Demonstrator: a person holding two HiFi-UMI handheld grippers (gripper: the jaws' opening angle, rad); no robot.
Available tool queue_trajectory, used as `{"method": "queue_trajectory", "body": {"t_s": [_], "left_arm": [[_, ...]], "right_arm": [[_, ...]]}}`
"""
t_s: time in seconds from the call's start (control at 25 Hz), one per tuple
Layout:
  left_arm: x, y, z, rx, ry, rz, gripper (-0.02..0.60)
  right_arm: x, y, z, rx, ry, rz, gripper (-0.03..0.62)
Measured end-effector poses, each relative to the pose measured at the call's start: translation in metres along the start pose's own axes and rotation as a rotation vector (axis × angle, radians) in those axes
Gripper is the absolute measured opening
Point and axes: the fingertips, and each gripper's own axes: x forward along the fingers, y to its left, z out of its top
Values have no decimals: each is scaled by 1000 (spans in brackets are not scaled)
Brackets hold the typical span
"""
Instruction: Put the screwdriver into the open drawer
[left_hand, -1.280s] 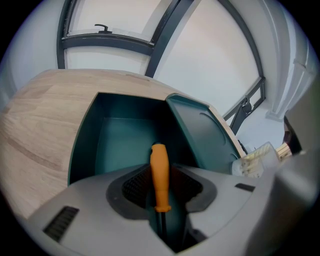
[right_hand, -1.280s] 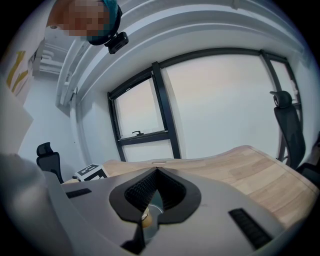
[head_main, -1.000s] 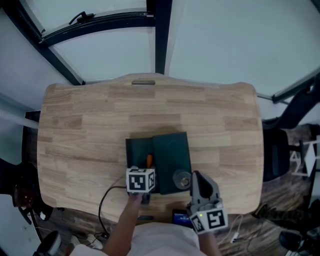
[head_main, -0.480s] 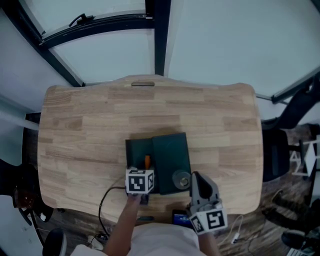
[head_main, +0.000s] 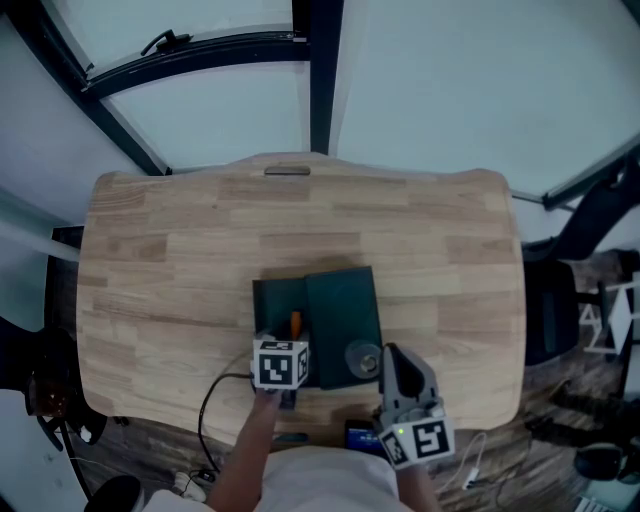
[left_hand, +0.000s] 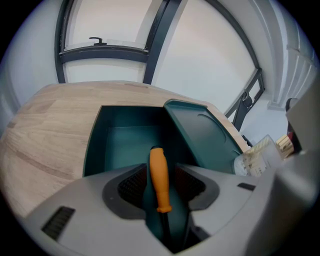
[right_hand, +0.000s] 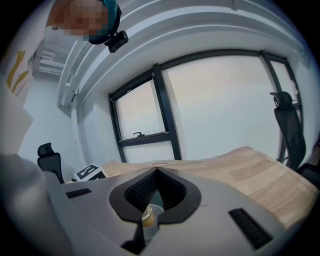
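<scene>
Left gripper, its grey jaws opening, straddles the one screwdriver, whose smooth orange handle and dark shaft stand between the ribbed black pads with a gap on either side, within the open dark-green drawer. That drawer juts from a matching green box on the pale wood-plank table. Right gripper sits just beside the box, jaws meeting at their tips.

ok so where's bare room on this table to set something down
The table is bare across its far half, and in the wide strips left and right of the green drawer box. The near-middle edge is crowded: the box, the screwdriver inside it, and a round object.
</scene>
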Motion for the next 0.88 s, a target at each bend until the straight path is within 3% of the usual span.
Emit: {"method": "queue_trajectory", "body": {"t_s": [0.4, 0.56, 0.88], "left_arm": [[-18, -7, 7, 3, -30, -59, 153], [-28, -11, 5, 47, -44, -72, 153], [-53, -20, 17, 75, -145, -154, 134]], "right_arm": [[-3, 5, 0, -32, -2, 2, -3], [-6, 6, 0, -44, -6, 2, -3], [-13, 13, 6, -45, -14, 5, -3]]}}
